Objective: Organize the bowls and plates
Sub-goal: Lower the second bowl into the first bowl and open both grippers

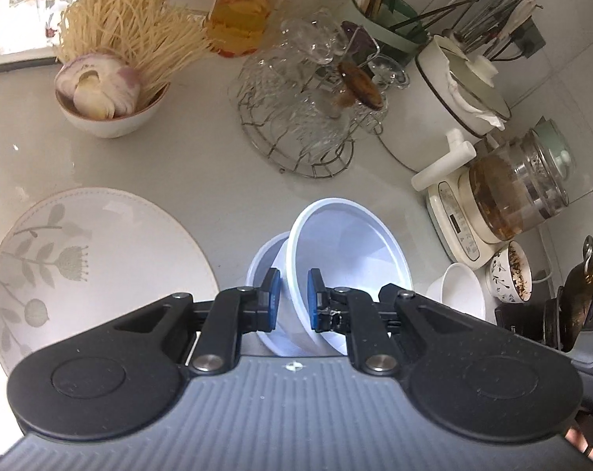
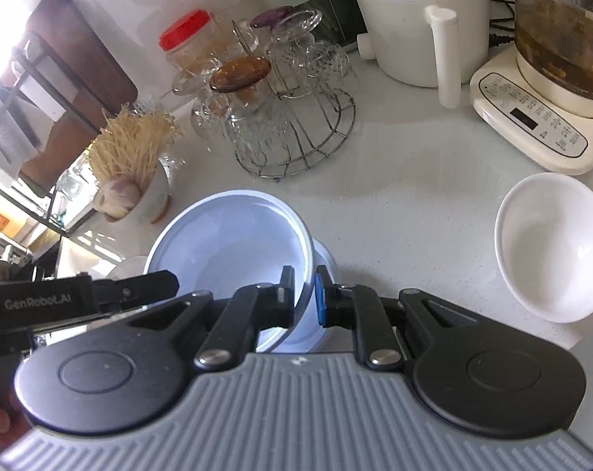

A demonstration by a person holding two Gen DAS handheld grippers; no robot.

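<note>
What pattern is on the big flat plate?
Grey leaf-and-flower stems on white, on the large plate. It shows only in the left wrist view.

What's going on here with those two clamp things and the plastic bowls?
A person is tidying dishes on a crowded white kitchen counter, holding a handheld gripper in each hand. The left gripper and the right gripper are both shut on the rim of a pale blue plastic bowl, which is tilted over a second pale blue bowl beneath it. A round white leaf-patterned plate lies to one side, and a small empty white ceramic bowl sits on the other.
</note>
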